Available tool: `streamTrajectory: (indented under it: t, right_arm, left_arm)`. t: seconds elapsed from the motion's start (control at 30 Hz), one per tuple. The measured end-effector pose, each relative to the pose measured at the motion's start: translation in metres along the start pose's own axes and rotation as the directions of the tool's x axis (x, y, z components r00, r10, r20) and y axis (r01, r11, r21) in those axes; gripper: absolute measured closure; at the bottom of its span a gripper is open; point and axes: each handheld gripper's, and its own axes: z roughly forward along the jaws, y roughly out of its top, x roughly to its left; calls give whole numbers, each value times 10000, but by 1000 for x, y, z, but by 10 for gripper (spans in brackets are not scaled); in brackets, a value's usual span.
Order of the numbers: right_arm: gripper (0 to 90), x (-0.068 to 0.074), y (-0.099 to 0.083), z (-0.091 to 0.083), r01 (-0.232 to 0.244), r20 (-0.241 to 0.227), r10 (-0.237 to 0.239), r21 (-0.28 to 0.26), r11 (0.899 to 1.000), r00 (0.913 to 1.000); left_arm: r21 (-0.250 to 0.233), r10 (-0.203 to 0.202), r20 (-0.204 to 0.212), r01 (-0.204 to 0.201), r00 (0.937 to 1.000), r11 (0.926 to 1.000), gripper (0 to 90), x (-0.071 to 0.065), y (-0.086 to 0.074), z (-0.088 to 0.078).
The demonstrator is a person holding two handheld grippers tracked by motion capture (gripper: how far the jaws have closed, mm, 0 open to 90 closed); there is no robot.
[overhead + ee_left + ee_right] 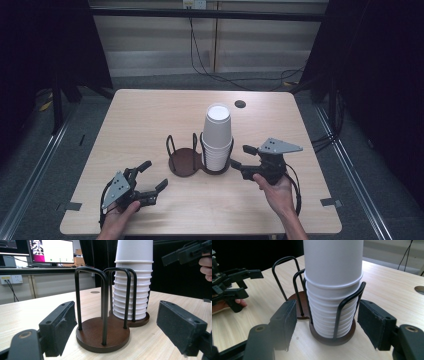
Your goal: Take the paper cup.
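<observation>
- Light wooden table (pixel 150 120) with a round hole (pixel 240 104) near its far edge.
- Lit monitor (pixel 51 251) on a desk behind.
- Wall socket (pixel 11 279).
- Black cables (pixel 220 75) on the floor.

We are in a lab or test room. A bare wooden table (pixel 150 120) stands between dark curtains (pixel 380 75) on a grey floor, with metal rails at both sides. Loose cables (pixel 220 75) trail along the far wall. A lit monitor (pixel 51 251) sits on a far desk, wall sockets (pixel 11 279) beneath it.
</observation>
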Motion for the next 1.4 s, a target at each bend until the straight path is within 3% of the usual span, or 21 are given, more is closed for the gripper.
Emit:
streamTrajectory:
  t: [0.1, 0.17, 0.3, 0.53, 0.77, 0.87, 1.0, 1.23, 1.4]
  right_arm:
    - [318, 0, 4, 1, 53, 1, -53, -98, 9999, 10000]
    - [320, 1, 7, 1, 158, 103, -160, 210, 9997, 9998]
    - [309, -1, 15, 3, 72, -292, -60, 396, 9992, 9996]
    - [231, -3, 32, 6, 135, -442, -104, 697, 9975, 9990]
    - [146, -10, 52, 9, -285, -1119, 423, 1222, 9921, 9928]
    - [147, -11, 57, 10, -103, -995, 227, 1235, 9923, 9948]
    - [141, -13, 65, 11, -64, -1211, 236, 1399, 9901, 9924]
    - [143, -16, 79, 16, 56, -1453, 212, 1813, 9834, 9892]
    - [143, -16, 94, 19, 431, -1515, -104, 2138, 9759, 9884]
  left_arm:
    - [-3, 0, 6, 0, 10000, 10000, 157, 0, 0, 0]
    - [-3, -4, 20, 4, 10000, 10000, 157, 0, 0, 0]
    - [-3, 9, 46, -9, 10000, 10000, 157, 0, 0, 0]
    - [-4, -13, 79, 13, 10000, 10000, 157, 0, 0, 0]
    - [-9, 3, 105, -3, 9999, 10000, 157, 0, 0, 0]
    - [-8, -5, 137, 5, 9999, 10000, 157, 1, 0, 0]
    - [-13, -3, 120, 3, 9999, 10000, 157, 1, 0, 0]
    - [-11, -5, 164, 5, 9999, 10000, 156, 1, 0, 0]
    - [-14, -8, 134, 8, 9999, 10000, 156, 1, 0, 0]
